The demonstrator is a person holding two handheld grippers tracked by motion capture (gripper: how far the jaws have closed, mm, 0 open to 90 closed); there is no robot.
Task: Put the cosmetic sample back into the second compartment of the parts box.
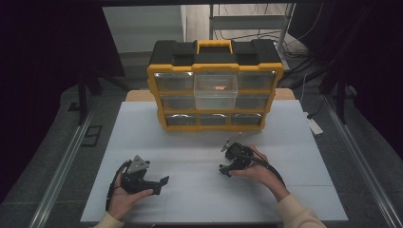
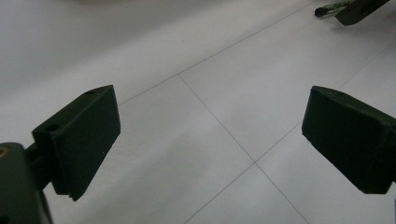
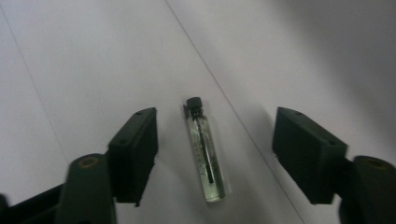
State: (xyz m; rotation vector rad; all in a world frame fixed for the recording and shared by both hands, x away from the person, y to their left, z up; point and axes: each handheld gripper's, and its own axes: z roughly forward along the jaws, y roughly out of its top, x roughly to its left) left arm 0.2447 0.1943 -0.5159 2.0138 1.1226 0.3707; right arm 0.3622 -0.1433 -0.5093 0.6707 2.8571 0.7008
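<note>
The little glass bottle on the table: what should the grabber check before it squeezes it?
1. Vial lies between the right gripper jaws: ok.
2. Jaws not yet touching it, gaps on both sides: ok.
3. Vial flat on the table, black cap on: ok.
4. Left gripper open, holding nothing: ok.
5. Organizer's pulled-out middle drawer ready: ok.
6. Jaws low enough to catch the vial: cannot tell.

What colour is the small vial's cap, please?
Black, seen best in the right gripper view: vial.
</note>
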